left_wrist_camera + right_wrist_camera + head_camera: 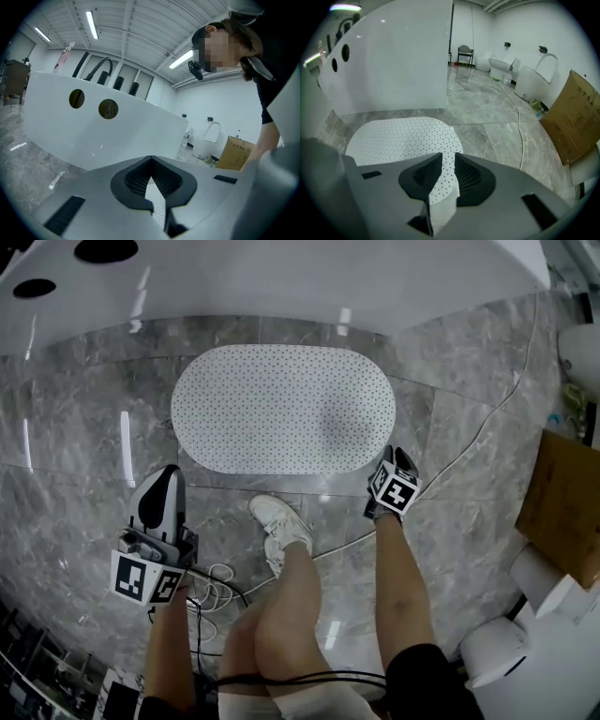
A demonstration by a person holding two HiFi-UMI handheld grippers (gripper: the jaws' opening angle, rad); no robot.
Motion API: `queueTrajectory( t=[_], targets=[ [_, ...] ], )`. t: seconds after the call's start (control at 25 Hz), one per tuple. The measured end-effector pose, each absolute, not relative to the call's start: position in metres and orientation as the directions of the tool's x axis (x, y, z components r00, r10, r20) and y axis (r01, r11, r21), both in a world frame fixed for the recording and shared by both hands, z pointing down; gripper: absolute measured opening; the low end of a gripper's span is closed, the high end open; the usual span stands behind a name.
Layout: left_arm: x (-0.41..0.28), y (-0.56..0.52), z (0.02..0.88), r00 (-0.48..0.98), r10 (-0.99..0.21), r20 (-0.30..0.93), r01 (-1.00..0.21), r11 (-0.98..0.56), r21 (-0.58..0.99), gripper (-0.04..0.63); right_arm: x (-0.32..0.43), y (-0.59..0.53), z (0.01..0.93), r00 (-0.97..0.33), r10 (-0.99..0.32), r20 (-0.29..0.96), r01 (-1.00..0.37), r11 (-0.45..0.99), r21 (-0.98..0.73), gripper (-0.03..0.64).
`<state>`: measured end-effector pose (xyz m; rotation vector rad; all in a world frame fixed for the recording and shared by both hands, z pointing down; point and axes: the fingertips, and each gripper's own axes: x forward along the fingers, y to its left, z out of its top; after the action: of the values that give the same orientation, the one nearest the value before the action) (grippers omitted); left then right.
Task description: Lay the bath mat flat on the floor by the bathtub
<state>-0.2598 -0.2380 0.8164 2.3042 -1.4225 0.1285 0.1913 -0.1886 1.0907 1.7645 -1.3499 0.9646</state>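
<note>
Head view has the mat flat by the tub, basically done; right gripper pinches its edge, left gripper is closed, only letting go remains.

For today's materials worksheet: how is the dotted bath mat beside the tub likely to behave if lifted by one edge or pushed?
The bath mat looks thin and lies dead flat, so it would probably droop when lifted. Its dots look like holes, so likely light. On the glossy floor it may slide if pushed.
</note>
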Motion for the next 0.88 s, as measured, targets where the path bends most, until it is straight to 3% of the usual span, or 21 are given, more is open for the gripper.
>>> queueTrajectory(
  t=[0.32, 0.88],
  targets=[
    [-0.254, -0.242, 0.737, 0.462, -0.846, 0.268, -0.878, -0.392, 0.275, 0.014, 0.146, -0.215, 0.965, -0.055, -0.682, 0.729, -0.995, -0.021, -0.095, 0.038],
    [-0.252, -0.196, 0.616, 0.413, -0.858, 0.306, -0.902, -0.341, 0.264, 0.014, 0.072, -0.207, 0.752, -0.359, -0.731, 0.581, -0.933, 0.294, -0.207, 0.029]
  ],
)
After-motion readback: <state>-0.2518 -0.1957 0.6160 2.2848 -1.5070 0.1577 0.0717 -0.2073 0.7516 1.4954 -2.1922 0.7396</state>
